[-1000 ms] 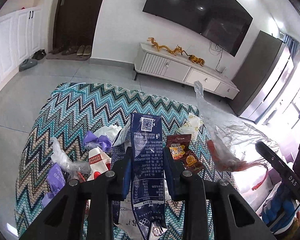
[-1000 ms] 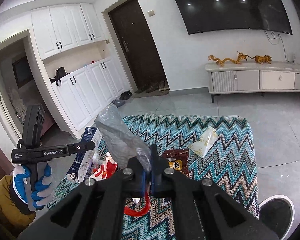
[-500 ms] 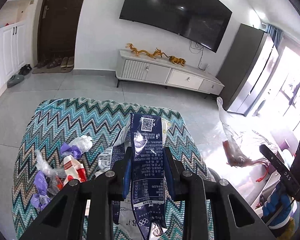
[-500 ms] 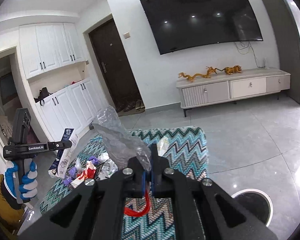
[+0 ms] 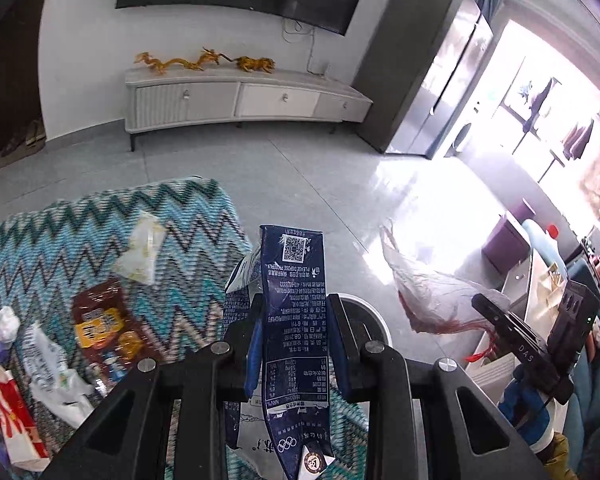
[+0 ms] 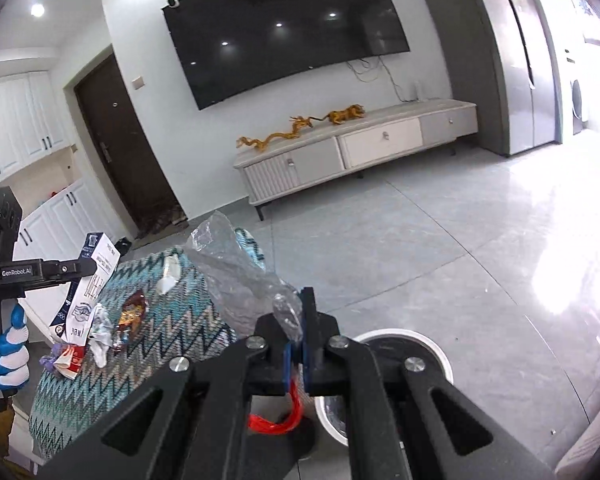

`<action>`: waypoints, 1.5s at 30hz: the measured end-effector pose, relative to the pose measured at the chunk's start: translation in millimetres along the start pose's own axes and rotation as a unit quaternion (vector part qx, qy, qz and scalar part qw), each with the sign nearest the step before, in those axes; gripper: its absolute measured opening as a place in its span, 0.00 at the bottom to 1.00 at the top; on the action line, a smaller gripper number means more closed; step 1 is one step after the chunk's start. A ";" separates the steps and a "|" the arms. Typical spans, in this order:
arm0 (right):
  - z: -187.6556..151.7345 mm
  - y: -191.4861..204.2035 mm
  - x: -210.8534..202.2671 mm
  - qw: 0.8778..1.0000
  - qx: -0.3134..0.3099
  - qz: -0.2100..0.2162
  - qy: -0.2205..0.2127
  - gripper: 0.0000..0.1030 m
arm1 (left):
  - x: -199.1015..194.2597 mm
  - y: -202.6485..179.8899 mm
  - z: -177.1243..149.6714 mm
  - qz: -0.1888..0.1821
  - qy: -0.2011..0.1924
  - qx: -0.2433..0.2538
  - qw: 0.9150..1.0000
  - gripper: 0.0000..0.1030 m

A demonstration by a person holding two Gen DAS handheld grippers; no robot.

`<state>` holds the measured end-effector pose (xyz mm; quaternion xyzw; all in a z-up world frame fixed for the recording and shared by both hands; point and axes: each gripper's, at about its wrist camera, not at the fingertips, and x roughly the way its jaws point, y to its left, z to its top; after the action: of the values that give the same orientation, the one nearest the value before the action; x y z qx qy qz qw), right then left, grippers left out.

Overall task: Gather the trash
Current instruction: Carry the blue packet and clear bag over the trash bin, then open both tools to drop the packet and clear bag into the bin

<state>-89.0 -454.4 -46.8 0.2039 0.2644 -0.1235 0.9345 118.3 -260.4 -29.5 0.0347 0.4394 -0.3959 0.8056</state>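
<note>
My left gripper (image 5: pixel 294 312) is shut on a flattened dark blue carton (image 5: pixel 294 300) that stands up between its pads. It hangs over the right end of the zigzag-covered table (image 5: pixel 52 240), with the white rim of a round bin (image 5: pixel 370 314) just behind the fingers. My right gripper (image 6: pixel 298 320) is shut on a crumpled clear plastic bag (image 6: pixel 236 272) with a red strip (image 6: pixel 276 420) dangling below. It hovers beside the round white bin (image 6: pixel 420 344) on the floor. The left gripper with its carton (image 6: pixel 94 280) shows at the left in the right wrist view.
On the table lie a brown snack packet (image 5: pixel 100 320), a pale wrapper (image 5: pixel 142 248), white plastic (image 5: pixel 56 372) and a red-and-white carton (image 5: pixel 12 420). A low TV cabinet (image 5: pixel 240 100) lines the far wall. Glossy floor tiles (image 6: pixel 460 248) stretch to the right.
Both grippers have swung to the right, away from the table's middle, carrying the carton and the plastic bag. The white bin has come into view under both.
</note>
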 end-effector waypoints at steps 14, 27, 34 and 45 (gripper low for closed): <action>-57.5 -95.9 102.3 0.989 0.055 -0.084 0.108 0.04 | 181.1 -84.2 0.4 -0.068 0.112 0.003 0.991 0.27; -101.7 -136.4 176.7 0.972 0.086 -0.128 0.177 0.07 | 251.8 -81.1 -8.4 -0.086 0.151 -0.029 0.984 0.33; -105.8 -141.8 183.1 0.969 0.098 -0.138 0.178 0.57 | 234.5 -87.0 -8.8 -0.087 0.136 -0.017 0.987 0.52; -53.1 -103.3 111.9 0.979 0.071 -0.158 0.104 0.57 | 121.0 -75.2 4.3 -0.020 0.010 0.028 0.999 0.52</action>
<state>-54.7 -536.0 -181.6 0.2374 0.3792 -0.2664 0.8538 107.3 -387.1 -93.9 0.0525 0.4369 -0.4235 0.7918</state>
